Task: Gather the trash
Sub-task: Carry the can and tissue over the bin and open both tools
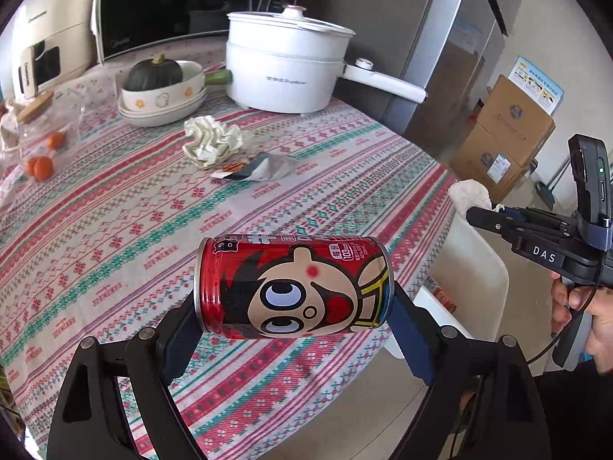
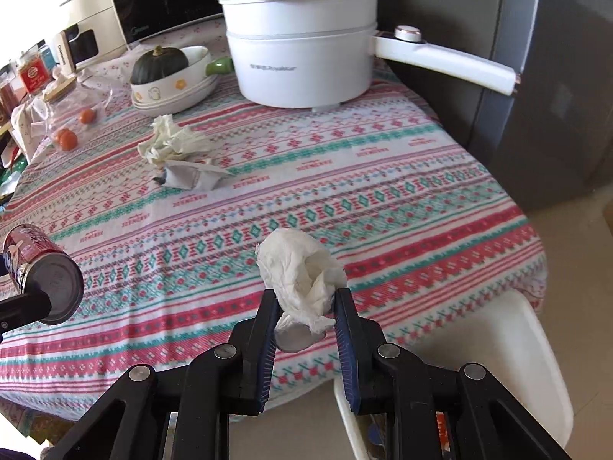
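Note:
A red drink can (image 1: 293, 287) with a cartoon face lies sideways in my left gripper (image 1: 293, 299), whose fingers press on its two ends above the patterned tablecloth (image 1: 115, 230). The right wrist view shows the same can (image 2: 38, 268) at the left edge. My right gripper (image 2: 306, 293) is shut on a crumpled white tissue (image 2: 299, 268) near the table's right edge. In the left wrist view that gripper (image 1: 475, 214) and tissue (image 1: 469, 193) appear at the right, held by a hand. A crumpled paper ball (image 1: 212, 140) and a grey wrapper (image 1: 264, 168) lie mid-table.
A white electric pot (image 1: 287, 73) with a long handle stands at the back, beside a bowl holding a green squash (image 1: 153, 74). Oranges in a clear bag (image 1: 42, 166) lie at the left. A white chair (image 2: 479, 345) stands by the table edge; cardboard boxes (image 1: 505, 134) sit on the floor.

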